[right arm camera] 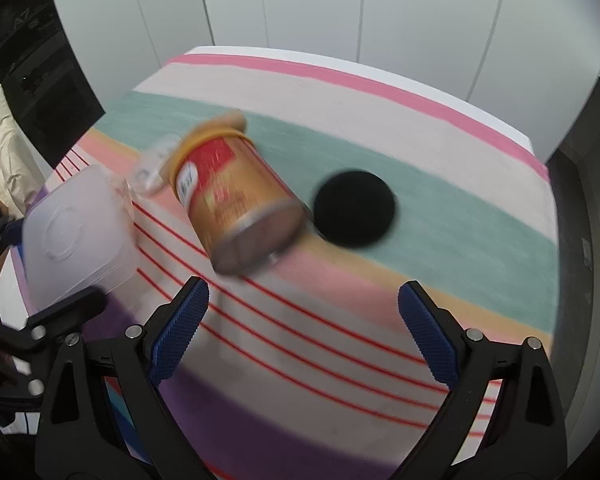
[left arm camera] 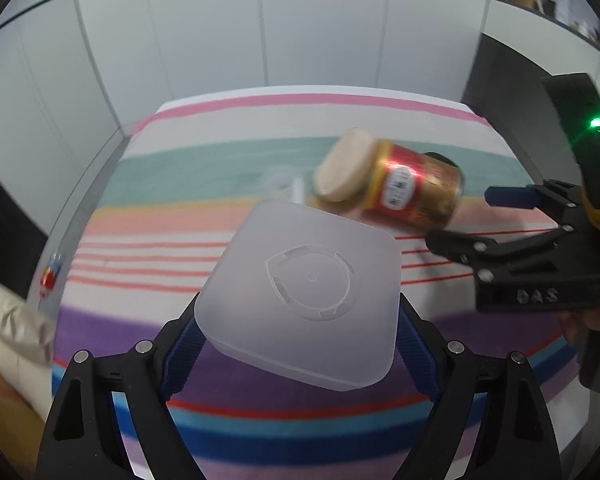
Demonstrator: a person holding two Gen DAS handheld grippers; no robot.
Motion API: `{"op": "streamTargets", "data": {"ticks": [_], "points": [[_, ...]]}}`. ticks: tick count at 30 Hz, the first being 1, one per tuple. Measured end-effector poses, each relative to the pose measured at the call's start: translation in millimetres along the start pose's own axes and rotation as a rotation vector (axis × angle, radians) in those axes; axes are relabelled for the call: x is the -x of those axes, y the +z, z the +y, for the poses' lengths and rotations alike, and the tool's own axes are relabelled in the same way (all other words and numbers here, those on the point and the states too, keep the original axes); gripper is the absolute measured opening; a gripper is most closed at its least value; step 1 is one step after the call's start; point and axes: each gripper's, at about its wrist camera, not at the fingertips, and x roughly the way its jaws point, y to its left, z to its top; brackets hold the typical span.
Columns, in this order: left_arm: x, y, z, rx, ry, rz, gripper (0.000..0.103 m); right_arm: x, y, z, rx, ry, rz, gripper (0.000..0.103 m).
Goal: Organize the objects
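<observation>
My left gripper [left arm camera: 300,344] is shut on a frosted white square plastic box [left arm camera: 304,296], held bottom-up above the striped cloth; the box also shows at the left of the right wrist view [right arm camera: 72,236]. A red and gold can with a beige lid [left arm camera: 392,184] is tilted and blurred past the box, and it shows in the right wrist view [right arm camera: 236,196] too. My right gripper [right arm camera: 302,336] is open and empty, behind the can; it shows at the right in the left wrist view [left arm camera: 460,216].
A black round disc [right arm camera: 354,208] lies on the teal stripe to the right of the can. A small clear plastic piece [right arm camera: 152,168] lies left of the can. The striped cloth [right arm camera: 440,152] covers the table. White wall panels stand behind.
</observation>
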Motion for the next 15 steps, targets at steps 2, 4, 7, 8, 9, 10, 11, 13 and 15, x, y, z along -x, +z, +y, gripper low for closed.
{"op": "streamTargets", "data": {"ticks": [2,4,7,8,9,10,11,13,15], "points": [[3,-4,15,0.040,0.010,0.003,0.087,-7,8,10,0.022,0.005,-0.008,0.098],[5,-8,26,0.073,0.010,0.010,0.087,-15,15,18,0.039,0.017,-0.012,0.095],[3,-12,40,0.104,0.002,0.028,0.087,-22,24,30,0.068,0.025,-0.017,0.083],[3,-13,42,0.110,0.001,0.031,0.087,-24,26,33,0.075,0.032,-0.017,0.079],[3,-15,44,0.113,-0.001,0.033,0.087,-26,27,36,0.081,0.030,-0.013,0.071],[3,-15,46,0.116,-0.002,0.034,0.087,-26,28,39,0.081,0.031,-0.015,0.067],[3,-16,46,0.117,-0.003,0.034,0.087,-25,28,39,0.075,0.038,-0.018,0.065],[5,-16,44,0.117,-0.006,0.035,0.087,-21,27,37,0.054,0.063,-0.025,0.061],[7,-15,42,0.112,-0.007,0.036,0.087,-17,24,38,0.038,0.056,-0.028,0.061]]}}
